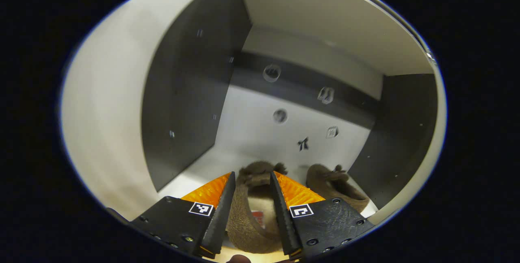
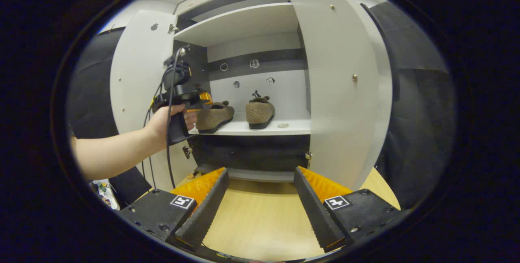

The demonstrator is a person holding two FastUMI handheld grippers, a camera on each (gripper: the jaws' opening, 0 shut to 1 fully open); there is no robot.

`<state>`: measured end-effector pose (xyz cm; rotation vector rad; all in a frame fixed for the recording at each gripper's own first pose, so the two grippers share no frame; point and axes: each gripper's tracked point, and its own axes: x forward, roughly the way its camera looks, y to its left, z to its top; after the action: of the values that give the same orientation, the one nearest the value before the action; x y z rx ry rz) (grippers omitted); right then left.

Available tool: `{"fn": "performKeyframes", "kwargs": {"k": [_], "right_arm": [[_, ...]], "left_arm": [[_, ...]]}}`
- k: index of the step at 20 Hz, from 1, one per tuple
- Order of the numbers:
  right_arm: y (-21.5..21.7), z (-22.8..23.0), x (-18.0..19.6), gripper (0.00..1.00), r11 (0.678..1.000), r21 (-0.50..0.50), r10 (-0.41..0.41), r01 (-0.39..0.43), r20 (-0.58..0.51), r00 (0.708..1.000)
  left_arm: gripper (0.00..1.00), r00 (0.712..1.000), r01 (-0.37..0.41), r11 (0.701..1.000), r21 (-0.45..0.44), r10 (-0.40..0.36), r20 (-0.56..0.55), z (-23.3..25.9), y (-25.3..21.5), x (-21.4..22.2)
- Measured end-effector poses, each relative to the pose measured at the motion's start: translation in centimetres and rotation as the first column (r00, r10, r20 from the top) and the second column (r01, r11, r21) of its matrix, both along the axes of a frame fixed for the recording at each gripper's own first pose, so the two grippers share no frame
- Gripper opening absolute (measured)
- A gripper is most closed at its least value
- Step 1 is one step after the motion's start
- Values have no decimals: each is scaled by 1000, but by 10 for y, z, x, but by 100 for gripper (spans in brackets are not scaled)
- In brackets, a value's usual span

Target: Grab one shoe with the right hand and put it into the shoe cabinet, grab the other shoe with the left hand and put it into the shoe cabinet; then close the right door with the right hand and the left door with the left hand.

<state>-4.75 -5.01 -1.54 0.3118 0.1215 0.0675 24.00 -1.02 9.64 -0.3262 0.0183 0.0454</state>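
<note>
- So, both shoes sit on the cabinet [image 2: 341, 92] shelf: the right-hand shoe [image 2: 260, 112] stands free, the left-hand shoe [image 2: 214, 117] is at the left gripper [image 1: 252, 181].
- Its fingers flank that shoe's [image 1: 250, 214] heel — whether they pinch it or have let go, I cannot tell.
- Right gripper [image 2: 260, 177] hangs spread and empty over the wooden floor [image 2: 260, 218], back from the cabinet.
- Left to do, by my reading: shut the right door [image 2: 345, 43], then the left door [image 2: 138, 64] (both stand wide open).
- Count — two shoes, two doors, two grippers, one hand [image 2: 168, 118] in sight.
</note>
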Motion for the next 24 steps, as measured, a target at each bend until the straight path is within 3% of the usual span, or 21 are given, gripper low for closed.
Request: {"fn": "performKeyframes", "kwargs": {"k": [1,2,3,4,7,10,12,14,16,17,19,21,22,23,24], "right_arm": [[-1,4,2,100,1000,-9,-9,9,10,1000],[-4,10,3,100,1000,-17,-20,20,28,999],[-8,19,3,100,999,-19,-33,34,53,998],[-14,32,2,100,998,-21,-49,51,82,995],[-27,72,-9,100,995,-67,-58,69,163,985],[-57,142,-52,100,985,-110,-95,136,322,942],[-87,172,-86,100,955,-174,-153,241,409,900],[-140,160,-109,99,889,-256,-273,380,369,888],[-188,150,-119,100,845,-249,-382,474,339,860],[-211,139,-121,100,838,-218,-427,500,309,850],[-219,121,-106,100,887,-136,-404,442,239,883],[-198,107,-83,100,946,-82,-295,314,183,938],[-182,100,-74,100,959,-102,-246,265,167,955],[-184,100,-70,100,949,-126,-266,290,174,948],[-179,104,-65,89,950,-127,-257,284,194,947]], "left_arm": [[69,996,13,1000,20,-15,93,25,-6,-22],[54,986,21,999,41,-28,167,44,-12,-48],[77,971,50,997,60,-63,229,57,-22,-73],[65,960,78,994,81,-97,264,65,-33,-98],[97,941,165,968,188,-212,263,69,-65,-184],[96,913,249,916,313,-330,239,75,-104,-238],[96,890,332,886,325,-408,204,74,-128,-248],[96,881,383,877,291,-442,171,57,-132,-237],[96,882,410,881,237,-449,142,48,-136,-235],[96,882,422,883,205,-452,132,45,-137,-234],[96,894,426,894,140,-440,88,33,-135,-234],[96,920,383,916,122,-390,35,24,-124,-233],[97,927,371,920,130,-376,17,22,-116,-233],[95,911,409,902,138,-412,-7,18,-116,-236],[95,885,465,873,145,-465,-40,11,-118,-241]]}}
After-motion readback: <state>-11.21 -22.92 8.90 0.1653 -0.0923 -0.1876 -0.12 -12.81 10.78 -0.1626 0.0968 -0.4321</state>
